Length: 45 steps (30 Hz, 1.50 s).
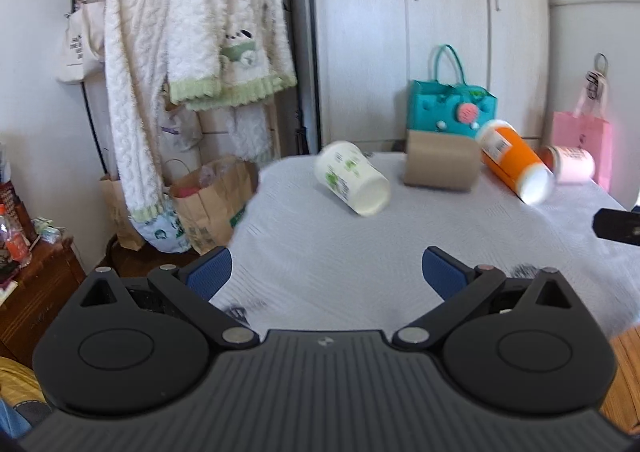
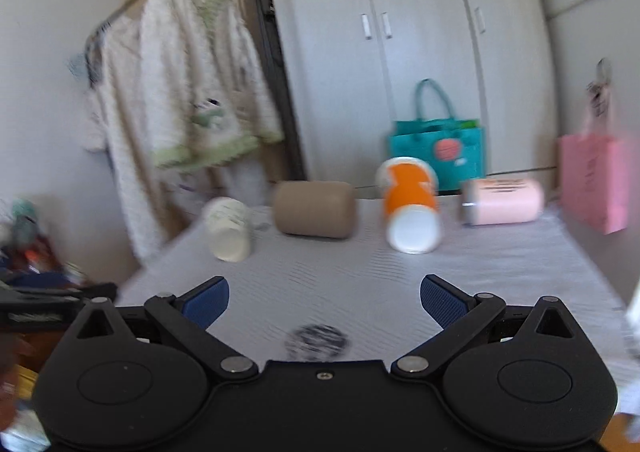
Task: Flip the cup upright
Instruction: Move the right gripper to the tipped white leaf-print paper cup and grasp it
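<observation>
Several cups lie on their sides on a grey-clothed table (image 1: 360, 252). A white cup with green print (image 1: 352, 178) lies at the left; it also shows in the right wrist view (image 2: 229, 228). A tan cup (image 1: 440, 160) (image 2: 315, 209), an orange cup (image 1: 514, 160) (image 2: 411, 208) and a pink cup (image 1: 574, 164) (image 2: 503, 201) lie in a row to its right. My left gripper (image 1: 327, 272) is open and empty, short of the white cup. My right gripper (image 2: 325, 302) is open and empty, short of the row.
A teal bag (image 1: 450, 108) stands behind the cups and a pink bag (image 1: 582, 140) hangs at the right. A clothes rack with fleece garments (image 1: 180, 52) and paper bags (image 1: 212, 200) stand left of the table. White wardrobes (image 1: 420, 32) are behind.
</observation>
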Tool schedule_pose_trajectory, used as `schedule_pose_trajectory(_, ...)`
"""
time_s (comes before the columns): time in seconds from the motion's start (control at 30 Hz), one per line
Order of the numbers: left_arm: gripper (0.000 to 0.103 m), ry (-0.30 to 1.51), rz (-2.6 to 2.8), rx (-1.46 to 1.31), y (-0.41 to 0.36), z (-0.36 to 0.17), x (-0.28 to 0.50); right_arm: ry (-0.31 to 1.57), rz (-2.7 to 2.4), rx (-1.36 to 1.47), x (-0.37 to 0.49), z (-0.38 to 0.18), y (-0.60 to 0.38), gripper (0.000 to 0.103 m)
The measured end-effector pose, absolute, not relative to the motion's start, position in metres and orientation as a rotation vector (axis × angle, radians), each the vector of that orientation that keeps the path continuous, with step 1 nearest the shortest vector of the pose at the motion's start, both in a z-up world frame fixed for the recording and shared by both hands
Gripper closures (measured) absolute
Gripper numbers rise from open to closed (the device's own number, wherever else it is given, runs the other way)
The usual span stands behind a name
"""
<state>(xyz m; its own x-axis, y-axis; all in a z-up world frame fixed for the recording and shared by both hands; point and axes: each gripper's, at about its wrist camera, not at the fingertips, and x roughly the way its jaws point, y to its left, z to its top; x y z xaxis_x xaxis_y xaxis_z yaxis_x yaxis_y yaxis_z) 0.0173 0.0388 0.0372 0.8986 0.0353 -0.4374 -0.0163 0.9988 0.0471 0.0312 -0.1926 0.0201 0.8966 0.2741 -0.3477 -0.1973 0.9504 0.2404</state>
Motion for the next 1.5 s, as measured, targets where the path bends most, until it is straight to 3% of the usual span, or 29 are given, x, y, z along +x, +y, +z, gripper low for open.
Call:
schedule_pose_trajectory(0.23, 0.000, 0.440, 0.011, 0.053, 0.064, 0.058, 0.052, 0.350, 0.529, 0.256, 0.063, 0.026, -0.175, 0.000)
schedule_pose_trajectory(0.47, 0.000, 0.487, -0.075, -0.010, 0.086, 0.063, 0.095, 0.489, 0.595, 0.190, 0.108, 0.035, -0.160, 0.000)
schedule_pose_trajectory(1.1, 0.000, 0.600, -0.177, -0.256, 0.110, 0.013, 0.188, 0.698, 0.688, -0.181, 0.214, 0.024, -0.066, 0.000)
schedule_pose_trajectory(1.5, 0.000, 0.627, -0.166, -0.317, 0.129, 0.000, 0.198, 0.637, 0.636, -0.343, 0.256, 0.011, -0.024, 0.010)
